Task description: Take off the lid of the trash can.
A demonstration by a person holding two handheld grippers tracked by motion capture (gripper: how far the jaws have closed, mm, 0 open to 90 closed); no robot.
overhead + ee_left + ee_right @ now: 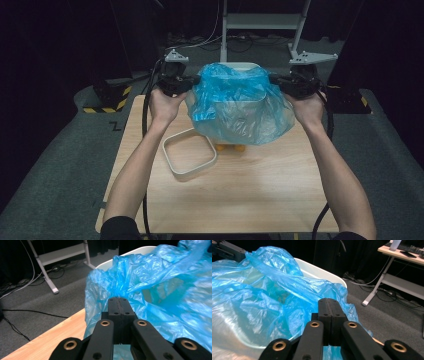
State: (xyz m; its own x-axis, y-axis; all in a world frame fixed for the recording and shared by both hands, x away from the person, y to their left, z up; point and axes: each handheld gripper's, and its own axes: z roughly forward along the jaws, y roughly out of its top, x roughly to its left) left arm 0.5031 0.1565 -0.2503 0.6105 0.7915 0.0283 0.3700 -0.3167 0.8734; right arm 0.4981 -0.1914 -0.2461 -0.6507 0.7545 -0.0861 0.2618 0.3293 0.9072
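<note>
A light wooden table [250, 195] stands on grey carpet, with a dark backdrop and the white legs of a desk frame [260, 22] beyond its far edge, cables trailing on the floor near them. On the table, toward the left and nearer the person, lies a beige square frame with rounded corners [189, 153], apart from everything else. Something small and orange [231, 147] peeks out at the table surface beneath the bag; what it is cannot be told. At the far middle of the table stands a white bin [240, 67] with a blue plastic bag [240, 102] draped over its top and billowing down its front, hiding most of the bin. The person's forearms reach in from below, one on each side of the bag. The left gripper [186, 82] meets the bag's left edge, and in the left gripper view its jaws are pressed together with a bunched fold of the blue film pinched at their tips. The right gripper [281, 82] meets the bag's right edge; in the right gripper view its jaws are likewise closed tight against the film at the bin's rim.
</note>
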